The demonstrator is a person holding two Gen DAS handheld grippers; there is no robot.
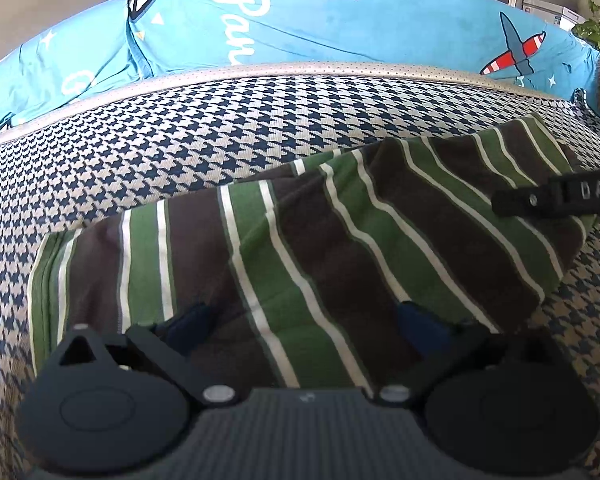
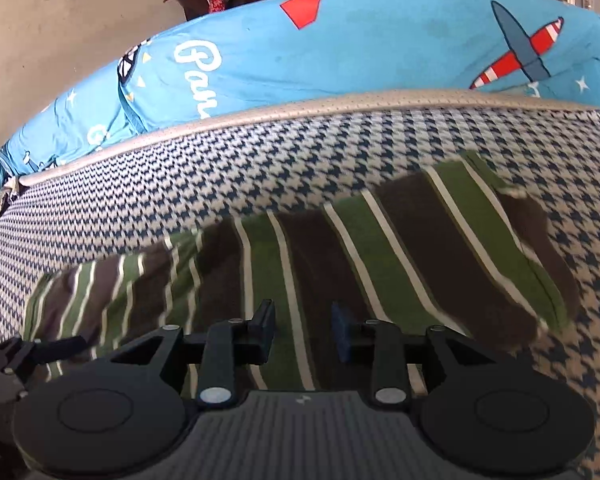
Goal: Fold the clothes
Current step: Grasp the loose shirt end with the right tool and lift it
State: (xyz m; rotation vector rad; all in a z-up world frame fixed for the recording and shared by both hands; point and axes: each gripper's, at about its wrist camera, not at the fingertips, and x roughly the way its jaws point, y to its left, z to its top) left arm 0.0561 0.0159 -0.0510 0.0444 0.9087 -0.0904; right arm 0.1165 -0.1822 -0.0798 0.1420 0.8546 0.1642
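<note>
The green, brown and white striped cloth garment [image 1: 300, 240] lies in a compact folded bundle; left gripper [image 1: 304, 320] and right gripper [image 2: 302, 332] hover spread, empty, at six o'clock.

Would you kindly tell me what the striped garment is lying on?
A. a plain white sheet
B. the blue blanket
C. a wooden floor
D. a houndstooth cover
D: the striped garment lies on the navy-and-cream houndstooth cover; the blue blanket sits behind it, past the cover's edge.
</note>
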